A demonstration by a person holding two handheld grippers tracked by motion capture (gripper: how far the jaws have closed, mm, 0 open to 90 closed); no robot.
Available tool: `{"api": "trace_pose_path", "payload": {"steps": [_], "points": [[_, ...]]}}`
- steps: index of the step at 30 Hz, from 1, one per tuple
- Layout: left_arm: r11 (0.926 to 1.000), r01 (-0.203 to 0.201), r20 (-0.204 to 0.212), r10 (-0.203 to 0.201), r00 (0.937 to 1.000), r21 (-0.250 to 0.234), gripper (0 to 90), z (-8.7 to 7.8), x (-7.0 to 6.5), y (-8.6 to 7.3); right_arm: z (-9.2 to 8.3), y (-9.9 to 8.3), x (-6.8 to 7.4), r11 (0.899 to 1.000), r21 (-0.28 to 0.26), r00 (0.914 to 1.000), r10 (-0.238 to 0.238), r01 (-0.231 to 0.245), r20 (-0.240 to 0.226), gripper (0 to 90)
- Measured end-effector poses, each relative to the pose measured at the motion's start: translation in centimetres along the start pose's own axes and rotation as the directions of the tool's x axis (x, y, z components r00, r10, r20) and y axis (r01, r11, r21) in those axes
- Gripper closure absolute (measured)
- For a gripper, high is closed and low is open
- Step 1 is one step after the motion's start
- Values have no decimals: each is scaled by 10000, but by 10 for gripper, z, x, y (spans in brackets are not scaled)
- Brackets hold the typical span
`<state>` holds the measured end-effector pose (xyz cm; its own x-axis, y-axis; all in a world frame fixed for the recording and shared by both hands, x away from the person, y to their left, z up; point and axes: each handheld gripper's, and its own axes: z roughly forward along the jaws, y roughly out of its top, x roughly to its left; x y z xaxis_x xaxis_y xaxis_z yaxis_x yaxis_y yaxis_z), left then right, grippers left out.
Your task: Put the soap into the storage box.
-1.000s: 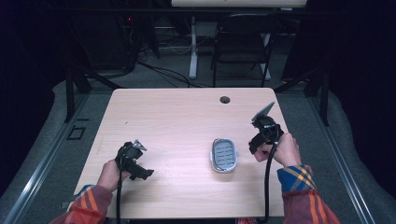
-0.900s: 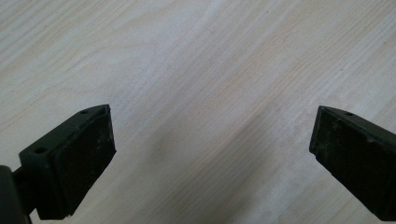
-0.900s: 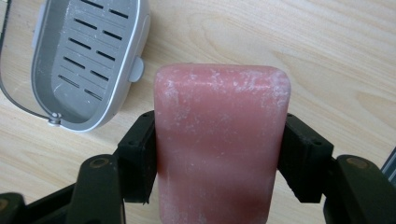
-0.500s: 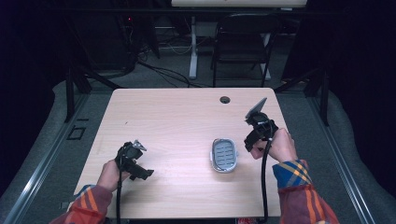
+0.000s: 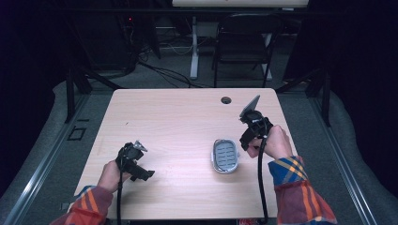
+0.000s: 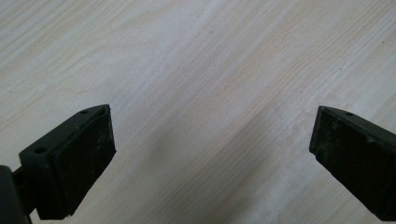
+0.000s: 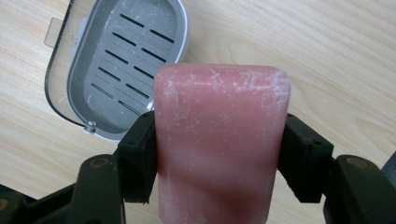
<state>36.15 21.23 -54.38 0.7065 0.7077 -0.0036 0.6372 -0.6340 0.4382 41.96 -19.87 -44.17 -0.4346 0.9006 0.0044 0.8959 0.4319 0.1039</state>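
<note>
A: Right gripper view, panel one: we see the right gripper (image 7: pixel 219 154) clenched on a pink bar of soap (image 7: pixel 220 140), one black jaw pressed to each long side, the bar standing up between them. Beyond it lies the grey soap dish (image 7: pixel 119 65) on the table (image 7: pixel 327 56), its slotted floor bare and its clear lid (image 7: pixel 58 56) swung open to one side.

B: High view, panel two: we find that same gripper (image 5: pixel 252 129) at the right of the table (image 5: pixel 178 117), just beside the soap dish (image 5: pixel 225 155) and raised a little above the wood. Our left gripper (image 5: pixel 133 161) rests well apart, near the front left.

A: Left gripper view, panel three: its jaws stand wide apart with only bare table (image 6: pixel 201 70) between them, so we read the left gripper (image 6: pixel 210 149) as released and idle.

B: We judge the step in hand to be the carry: soap lifted, not yet set down.

A: The next move, in our reading, calls for bringing the bar over the slotted floor, turning its long side along the dish, lowering until it touches, and only then letting the jaws part. A tilted bar could catch the rim or the lid.
</note>
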Motion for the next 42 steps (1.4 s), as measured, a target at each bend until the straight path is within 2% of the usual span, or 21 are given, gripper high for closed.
{"api": "trace_pose_path", "payload": {"steps": [4,9,13,18,20,25,27,29,31,33,40,42], "points": [[10000,1,5,-1,10000,3,1,0,0,0,2,3,5,9999,-129,10000,60,-61,-50,372],[10000,0,14,0,10000,17,1,0,0,0,3,9,12,9996,114,9996,-263,264,-76,372],[10000,2,31,-2,10000,36,2,0,0,0,6,12,17,9997,33,9997,-225,225,-113,372],[10000,10,37,-10,10000,40,1,0,0,0,8,17,21,9985,262,9988,-482,484,-86,372],[10000,8,40,-8,10000,41,2,0,0,0,11,18,23,9991,153,9991,-393,395,-141,372],[10000,1,51,-1,10000,48,1,0,1,0,14,23,27,9972,448,9980,-593,602,-202,371],[10000,2,55,-2,10000,46,1,1,1,0,17,23,30,9987,252,9986,-441,448,-284,372],[10000,-2,54,2,10000,44,1,0,1,0,17,26,30,9959,576,9974,-681,693,-233,372],[10000,-1,50,1,10000,41,1,0,1,0,20,27,33,9974,459,9982,-543,555,-253,372],[10000,-9,51,9,10000,46,1,0,1,0,21,29,34,9949,680,9970,-730,746,-248,371],[10000,-17,54,16,10000,65,1,1,1,0,31,34,42,9948,726,9971,-693,715,-319,372],[10000,-17,45,17,10000,82,2,1,1,0,34,38,44,9907,1002,9956,-893,918,-290,371]]}}
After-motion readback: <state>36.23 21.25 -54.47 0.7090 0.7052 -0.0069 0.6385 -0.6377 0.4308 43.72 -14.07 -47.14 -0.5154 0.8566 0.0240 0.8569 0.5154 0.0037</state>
